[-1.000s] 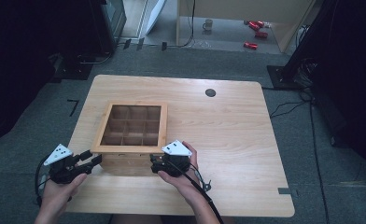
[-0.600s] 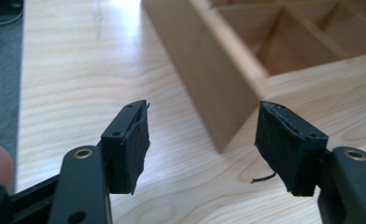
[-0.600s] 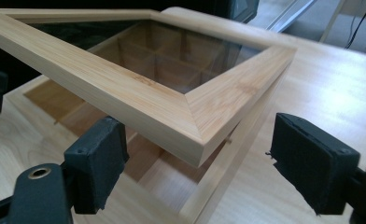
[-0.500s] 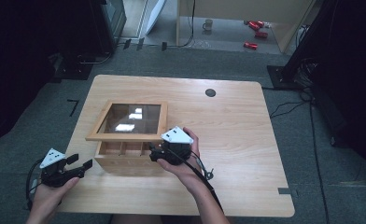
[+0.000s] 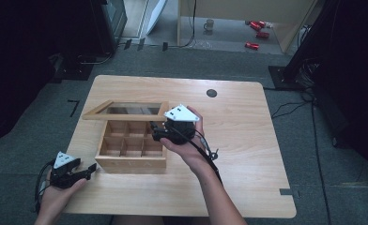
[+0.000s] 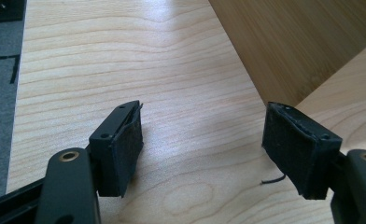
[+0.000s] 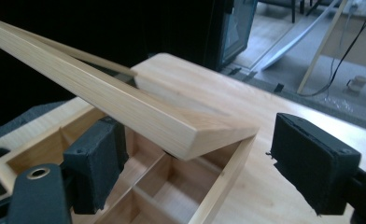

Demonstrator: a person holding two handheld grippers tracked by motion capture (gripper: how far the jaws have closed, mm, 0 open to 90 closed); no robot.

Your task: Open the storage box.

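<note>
Apparently the step in hand is opening the box (image 5: 131, 143): its lid (image 5: 126, 110) stands raised, its corner between the gaping jaws of the right hand-held gripper (image 7: 195, 163), which grips nothing. Next, the lid likely needs pushing further back. Beside the box on the table (image 5: 248, 140), the left hand-held gripper (image 6: 202, 149) rests open, empty.

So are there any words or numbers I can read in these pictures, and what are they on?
None can be read.
The wooden box has faint marks on its front wall, too blurred to read.
The red cans on the floor are too small to read.
The black corner mark on the floor is a shape, not a letter.
</note>
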